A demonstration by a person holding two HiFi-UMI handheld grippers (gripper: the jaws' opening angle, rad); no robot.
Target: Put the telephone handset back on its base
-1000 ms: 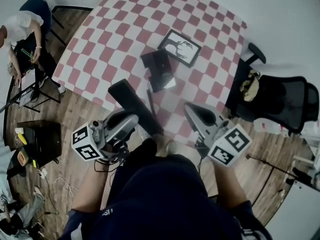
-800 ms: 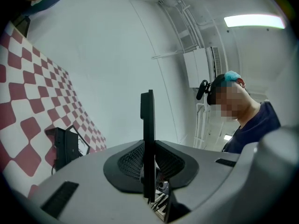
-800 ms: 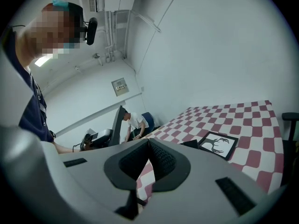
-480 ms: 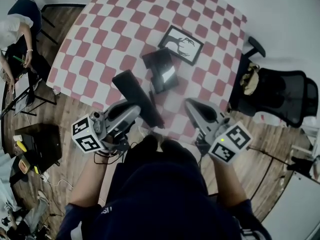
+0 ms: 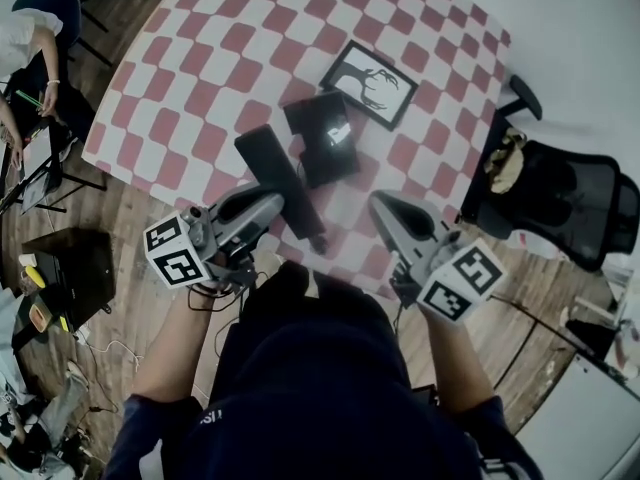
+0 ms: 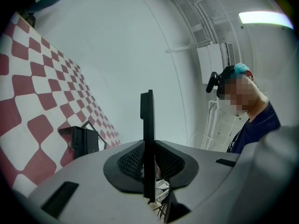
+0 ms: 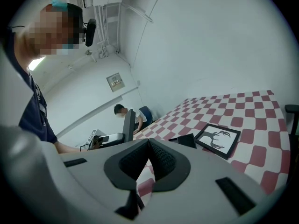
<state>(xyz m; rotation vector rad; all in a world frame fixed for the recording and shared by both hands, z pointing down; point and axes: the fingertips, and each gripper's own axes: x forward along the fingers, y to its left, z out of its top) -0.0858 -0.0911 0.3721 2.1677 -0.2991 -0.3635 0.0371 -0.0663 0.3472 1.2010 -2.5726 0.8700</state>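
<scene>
My left gripper (image 5: 272, 208) is shut on the black telephone handset (image 5: 283, 186), which lies slantwise above the near edge of the checkered table (image 5: 220, 58). In the left gripper view the handset (image 6: 148, 125) stands edge-on as a thin slab pinched between the jaws. Just beyond its far end, the black telephone base (image 5: 323, 138) sits on the table; it also appears in the gripper views as the base (image 6: 81, 141) and the base (image 7: 186, 140). My right gripper (image 5: 380, 208) hovers to the right of the handset, shut with nothing between its jaws (image 7: 149, 144).
A framed antler picture (image 5: 367, 82) lies behind the base. A black office chair (image 5: 565, 203) stands off the table's right side. At the far left a person (image 5: 25, 43) sits by a small desk, with a dark case (image 5: 75, 273) on the wooden floor.
My left gripper has carried the handset forward over the table edge, nearer to the base. The right gripper has hardly moved.
</scene>
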